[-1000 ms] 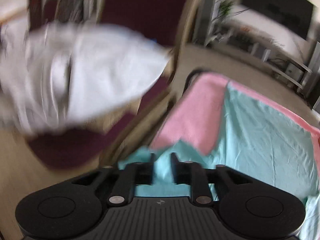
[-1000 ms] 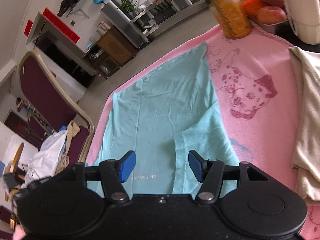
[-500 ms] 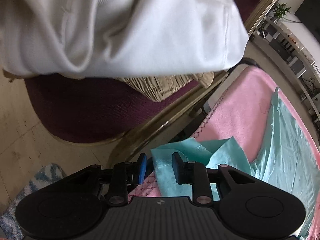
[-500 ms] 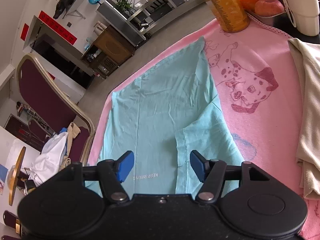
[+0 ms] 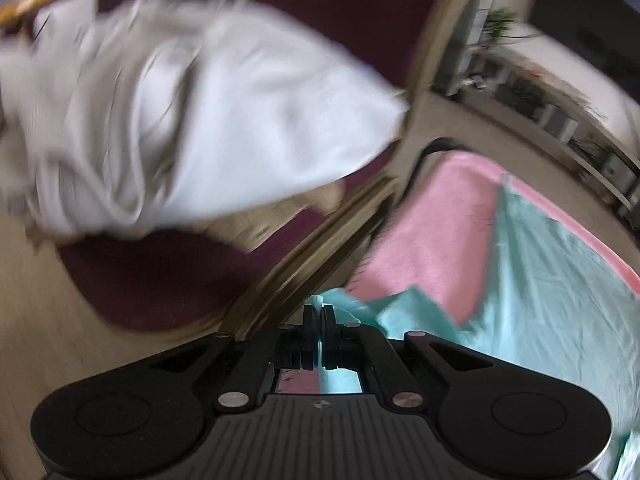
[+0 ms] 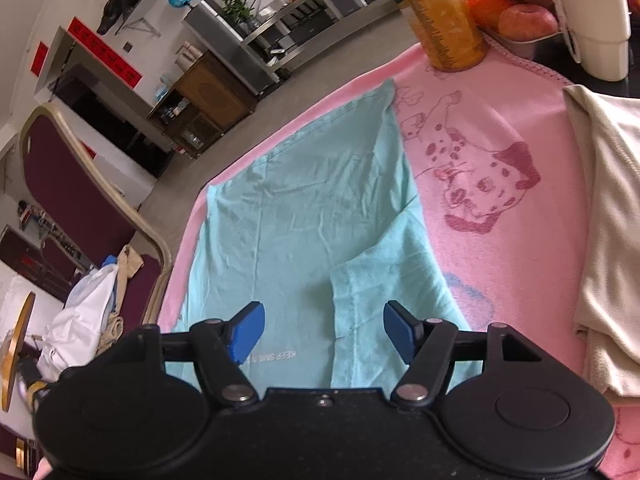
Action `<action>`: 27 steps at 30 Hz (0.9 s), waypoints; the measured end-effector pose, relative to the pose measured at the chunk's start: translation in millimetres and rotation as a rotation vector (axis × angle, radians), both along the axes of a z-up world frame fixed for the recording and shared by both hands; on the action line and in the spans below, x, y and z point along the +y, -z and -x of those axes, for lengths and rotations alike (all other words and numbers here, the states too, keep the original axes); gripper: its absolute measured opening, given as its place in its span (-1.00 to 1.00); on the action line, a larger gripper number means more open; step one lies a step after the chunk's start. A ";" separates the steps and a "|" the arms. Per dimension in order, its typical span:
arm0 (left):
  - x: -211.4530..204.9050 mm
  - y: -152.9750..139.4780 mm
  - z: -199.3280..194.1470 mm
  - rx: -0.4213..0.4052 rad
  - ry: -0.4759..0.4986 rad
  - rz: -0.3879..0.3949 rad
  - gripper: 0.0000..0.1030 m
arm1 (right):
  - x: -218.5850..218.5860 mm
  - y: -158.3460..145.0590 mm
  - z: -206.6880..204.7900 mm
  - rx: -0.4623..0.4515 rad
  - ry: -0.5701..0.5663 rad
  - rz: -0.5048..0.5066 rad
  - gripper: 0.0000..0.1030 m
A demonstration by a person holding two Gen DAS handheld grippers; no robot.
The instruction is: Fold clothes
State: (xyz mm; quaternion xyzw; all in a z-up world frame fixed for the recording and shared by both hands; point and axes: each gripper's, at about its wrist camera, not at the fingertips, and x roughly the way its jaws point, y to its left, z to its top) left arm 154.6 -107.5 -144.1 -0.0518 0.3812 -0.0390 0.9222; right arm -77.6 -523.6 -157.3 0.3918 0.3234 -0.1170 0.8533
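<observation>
We see the soft light-blue cotton shirt lying flat on the pink dog-print blanket over the counter. Our left hand-held gripper has just snapped closed, pinching the shirt's edge. Our right hand-held gripper hangs wide open above the shirt, holding nothing.

R gripper jaws apart over teal shirt flat on pink blanket.

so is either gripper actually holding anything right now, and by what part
The left gripper is shut on the teal garment, pinching an edge of it at the near left side of the pink blanket. The right gripper is open above the garment, holding nothing.
</observation>
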 end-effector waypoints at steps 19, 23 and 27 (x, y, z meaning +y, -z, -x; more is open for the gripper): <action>-127.3 31.9 187.6 -0.172 0.833 -0.517 -0.30 | -15.8 3.8 10.6 -0.004 0.062 -0.049 0.30; -99.5 6.3 151.9 -0.142 0.724 -0.371 -0.26 | -14.2 2.5 10.3 -0.008 0.044 -0.042 0.30; -63.1 1.9 98.2 -0.029 0.495 -0.250 -0.44 | 3.6 -5.2 4.2 -0.020 -0.037 0.066 0.11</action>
